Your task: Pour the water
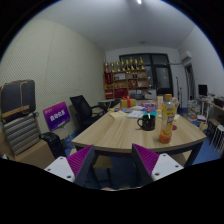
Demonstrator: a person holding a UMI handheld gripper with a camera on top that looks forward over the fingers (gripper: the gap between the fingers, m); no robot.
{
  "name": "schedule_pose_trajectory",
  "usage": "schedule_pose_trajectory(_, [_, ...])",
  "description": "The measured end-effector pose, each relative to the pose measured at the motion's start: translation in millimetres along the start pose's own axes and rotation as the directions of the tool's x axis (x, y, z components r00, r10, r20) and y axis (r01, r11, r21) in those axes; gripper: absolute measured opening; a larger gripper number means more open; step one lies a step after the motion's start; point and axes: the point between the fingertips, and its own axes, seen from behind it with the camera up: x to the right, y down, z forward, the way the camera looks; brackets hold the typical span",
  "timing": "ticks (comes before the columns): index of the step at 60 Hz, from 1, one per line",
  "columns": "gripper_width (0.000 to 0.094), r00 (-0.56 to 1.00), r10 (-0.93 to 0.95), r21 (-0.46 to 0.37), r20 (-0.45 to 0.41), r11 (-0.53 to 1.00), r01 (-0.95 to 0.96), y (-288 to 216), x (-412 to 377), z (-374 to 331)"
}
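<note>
Beyond our two pink-padded fingers, a pale wooden table with rounded corners [120, 135] fills the middle of an office room. We hold the gripper [113, 160] well back from it, its fingers spread wide with nothing between them, which we read as an approach that has not yet reached anything. On the far right part of the tabletop stands a tall clear plastic bottle with an orange label [168, 112], upright; this looks to us like the vessel for pouring. Just beside it sits a dark mug [147, 121], probably the receiver, so the two are placed close to keep the pour short. Smaller items near them are too small for us to identify.

A black office chair [82, 108] stands at the table's left side, and a purple sign with white lettering [56, 116] leans nearer us. Shelves with bottles [128, 78] line the back wall. Between us and the bottle we see only the table's near edge, so the way looks open.
</note>
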Motion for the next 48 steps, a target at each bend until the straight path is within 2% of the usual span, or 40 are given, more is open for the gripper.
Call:
schedule_pose_trajectory(12, [0.0829, 0.998, -0.016, 0.009, -0.061, 1.0, 0.016, -3, 41, 21])
schedule_pose_trajectory(27, [0.0822, 0.984, -0.07, 0.136, -0.165, 0.986, 0.093, -16, 141, 56])
schedule_pose_trajectory(33, [0.0827, 0.976, -0.057, 0.143, -0.211, 0.986, 0.088, -18, 194, 79])
schedule_pose_trajectory(48, [0.0821, 0.934, -0.094, 0.135, -0.345, 0.98, 0.148, -31, 265, 148])
